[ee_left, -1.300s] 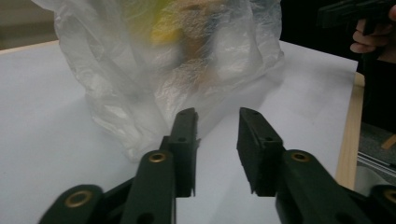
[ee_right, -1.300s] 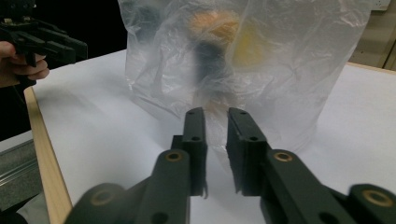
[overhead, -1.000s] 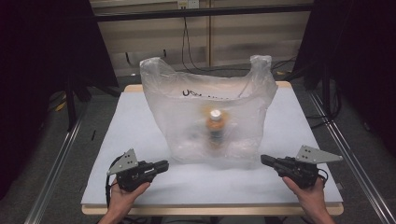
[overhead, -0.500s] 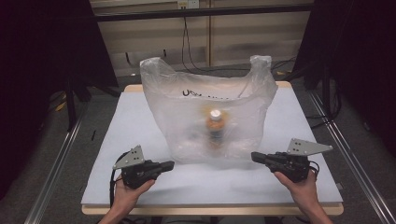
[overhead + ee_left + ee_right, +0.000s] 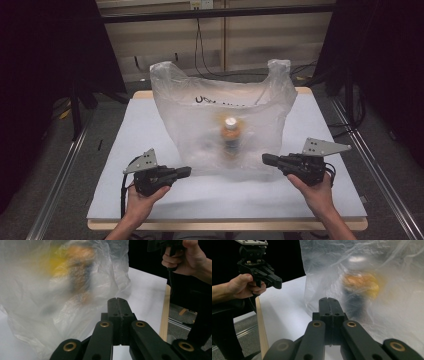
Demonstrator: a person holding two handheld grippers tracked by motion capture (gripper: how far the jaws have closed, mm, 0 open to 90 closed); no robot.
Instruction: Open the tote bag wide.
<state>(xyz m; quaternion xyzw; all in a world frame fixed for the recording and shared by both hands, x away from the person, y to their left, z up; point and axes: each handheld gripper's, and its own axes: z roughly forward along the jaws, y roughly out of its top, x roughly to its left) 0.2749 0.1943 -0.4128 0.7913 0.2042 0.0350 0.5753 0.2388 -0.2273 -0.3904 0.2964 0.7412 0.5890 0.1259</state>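
Bag: translucent white plastic carrier bag (image 5: 222, 127) stands upright mid-table on the white table top (image 5: 150, 125), two handle loops up, dark print on its front face.
Contents: one bottle with white cap and orange label (image 5: 230, 136) upright inside, seen through the film; yellow-orange smear around it, can't tell if label or something else.
Your left gripper (image 5: 184, 172): low on the table at the bag's left bottom corner, tips aimed at the bag, just beside it; jaws pressed flat together, nothing between them. Contact with the film can't be told.
Your right gripper (image 5: 267, 159): at the bag's right bottom corner, tips pointing in at the bag, near it; jaws likewise closed tight and empty.
Hands: your left hand (image 5: 142, 197) and right hand (image 5: 315, 192) wrap the handles.
Hard to see: bottle blurred by plastic in both gripper views; print on bag partly creased, unreadable; bag's far side hidden.
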